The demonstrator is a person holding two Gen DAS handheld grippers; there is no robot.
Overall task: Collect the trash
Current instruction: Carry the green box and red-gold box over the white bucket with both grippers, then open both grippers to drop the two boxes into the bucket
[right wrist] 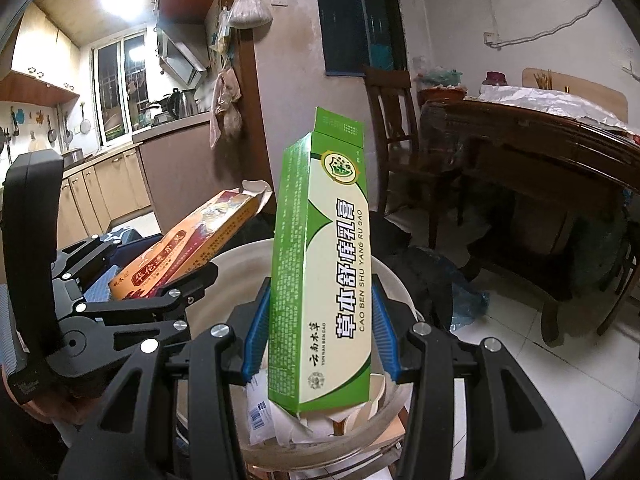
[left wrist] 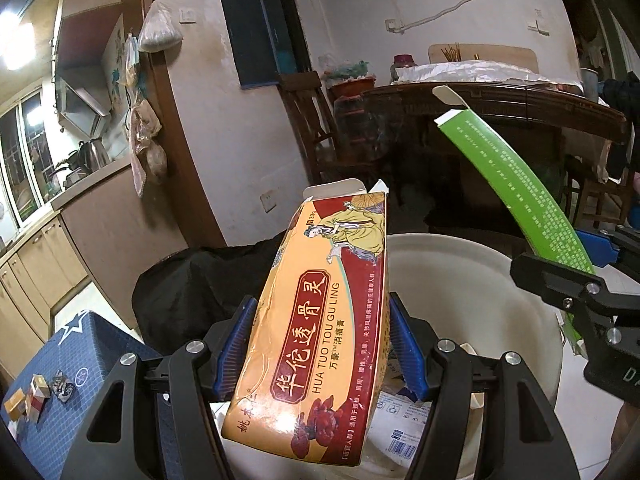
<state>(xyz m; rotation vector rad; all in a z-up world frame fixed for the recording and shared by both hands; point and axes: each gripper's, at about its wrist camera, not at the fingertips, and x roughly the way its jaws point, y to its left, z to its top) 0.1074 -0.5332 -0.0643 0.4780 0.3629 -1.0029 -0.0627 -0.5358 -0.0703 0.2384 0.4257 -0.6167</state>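
My left gripper (left wrist: 322, 346) is shut on an orange and red medicine box (left wrist: 320, 320), its open flap pointing up and away. It hangs over a white bin (left wrist: 460, 256) with paper scraps and packaging inside. My right gripper (right wrist: 320, 338) is shut on a tall green and white ointment box (right wrist: 324, 264), held upright over the same white bin (right wrist: 394, 280). In the left wrist view the green box (left wrist: 512, 188) and the right gripper (left wrist: 600, 300) stand at the right. In the right wrist view the orange box (right wrist: 188, 244) and the left gripper (right wrist: 132, 312) show at the left.
A blue patterned surface (left wrist: 80, 380) at lower left bears several small boxes (left wrist: 34, 396). A black bag (left wrist: 200, 292) lies behind the bin. A dark wooden table (right wrist: 540, 160) and chair (right wrist: 396, 128) stand to the right, over white floor tiles (right wrist: 560, 380). Kitchen cabinets (left wrist: 28, 268) line the left.
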